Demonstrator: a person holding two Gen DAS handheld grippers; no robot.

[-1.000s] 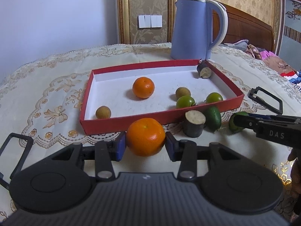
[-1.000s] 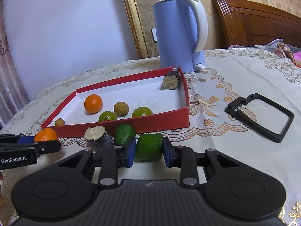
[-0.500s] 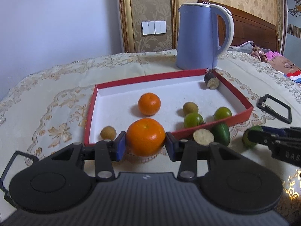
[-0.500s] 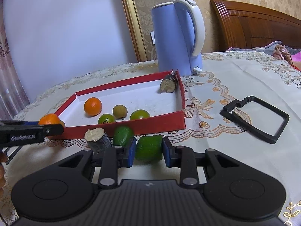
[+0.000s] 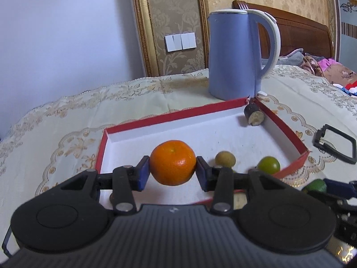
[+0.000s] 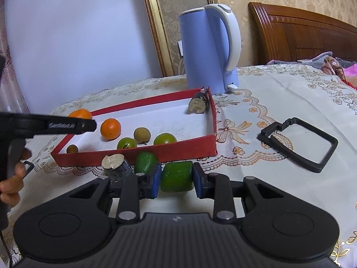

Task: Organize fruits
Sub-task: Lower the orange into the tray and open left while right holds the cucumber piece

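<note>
My left gripper [image 5: 173, 173] is shut on an orange tangerine [image 5: 173, 162] and holds it in the air above the near left part of the red tray [image 5: 169, 117]. In the right wrist view that tangerine [image 6: 79, 114] shows behind the left gripper's finger [image 6: 67, 125]. My right gripper [image 6: 176, 176] is shut on a green fruit [image 6: 176, 176] just in front of the tray's near wall [image 6: 174, 148], low over the tablecloth. Inside the tray lie a second tangerine [image 6: 110, 128], two green fruits [image 6: 126, 143] [image 6: 165, 139], brown longans [image 6: 142, 135] and a cane piece [image 6: 197, 105].
A blue kettle [image 5: 236, 55] stands behind the tray's far corner. Outside the near wall lie a cut cane piece [image 6: 116, 164] and a green fruit [image 6: 146, 161]. A black rectangular frame [image 6: 299, 143] lies on the cloth to the right. A hand [image 6: 12, 178] holds the left gripper.
My left gripper has lifted the tangerine from the cloth in front of the tray and carried it forward over the tray. The right gripper has stayed put with its green fruit.
</note>
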